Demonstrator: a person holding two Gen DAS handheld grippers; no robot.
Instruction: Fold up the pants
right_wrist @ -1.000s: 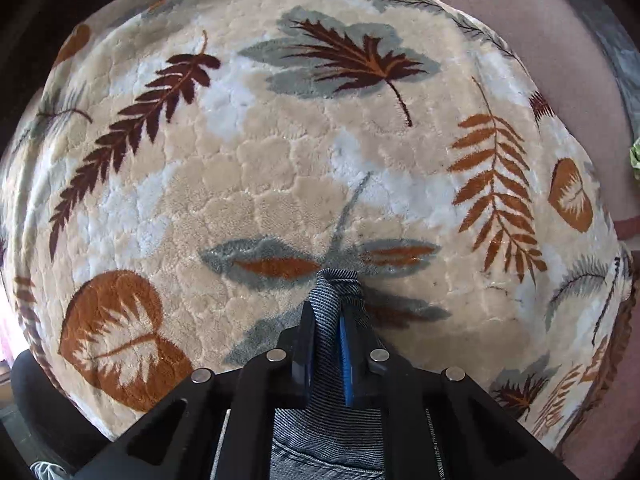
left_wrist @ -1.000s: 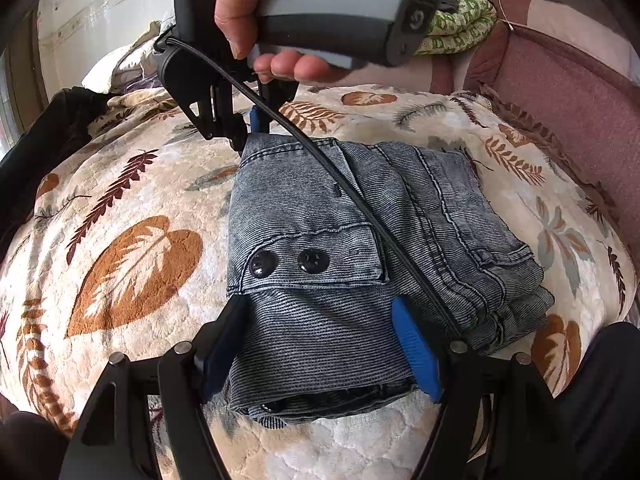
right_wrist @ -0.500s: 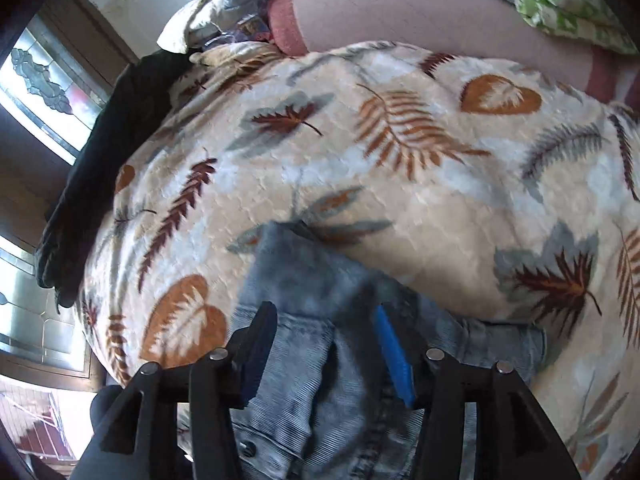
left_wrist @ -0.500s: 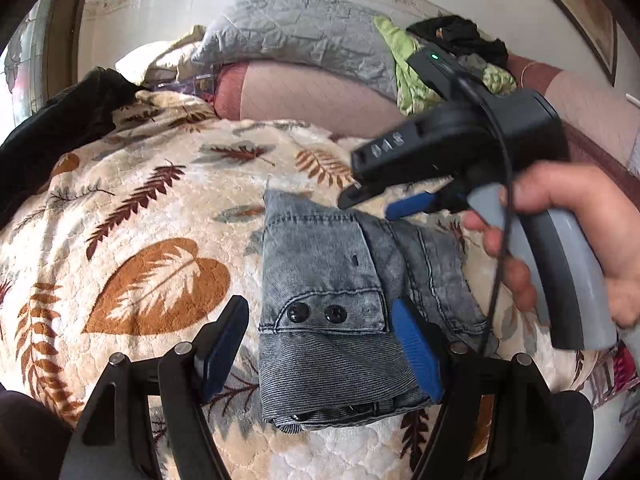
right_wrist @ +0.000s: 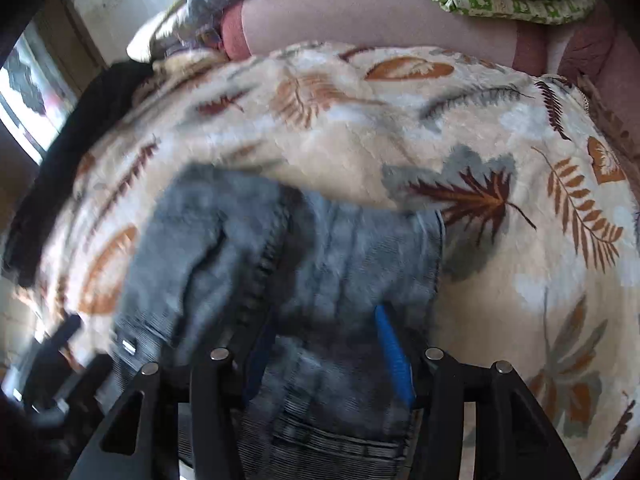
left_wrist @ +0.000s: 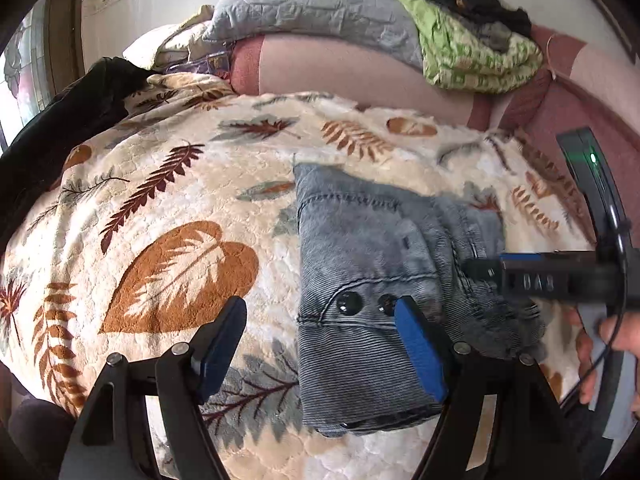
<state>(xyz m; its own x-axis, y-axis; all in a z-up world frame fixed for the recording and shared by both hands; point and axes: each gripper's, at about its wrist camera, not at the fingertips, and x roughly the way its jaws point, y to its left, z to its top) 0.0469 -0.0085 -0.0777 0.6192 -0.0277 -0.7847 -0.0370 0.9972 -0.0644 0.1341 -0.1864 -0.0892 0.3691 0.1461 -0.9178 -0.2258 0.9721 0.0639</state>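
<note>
Letting go of the folded denim pants (left_wrist: 384, 276) mid-blanket (left_wrist: 168, 208), the right gripper (right_wrist: 328, 344) now hangs open above them, left gripper (left_wrist: 320, 344) spread and empty: fold looks finished.

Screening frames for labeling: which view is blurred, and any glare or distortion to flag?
Right wrist view: heavy motion blur, the folded jeans and blanket print smeared, sharpest at right; blown-out window at the left edge. Left wrist view: mostly sharp, the jeans' stitching and snaps readable, only the right gripper slightly soft. Both: strong fisheye bending, dark vignette corners.
</note>
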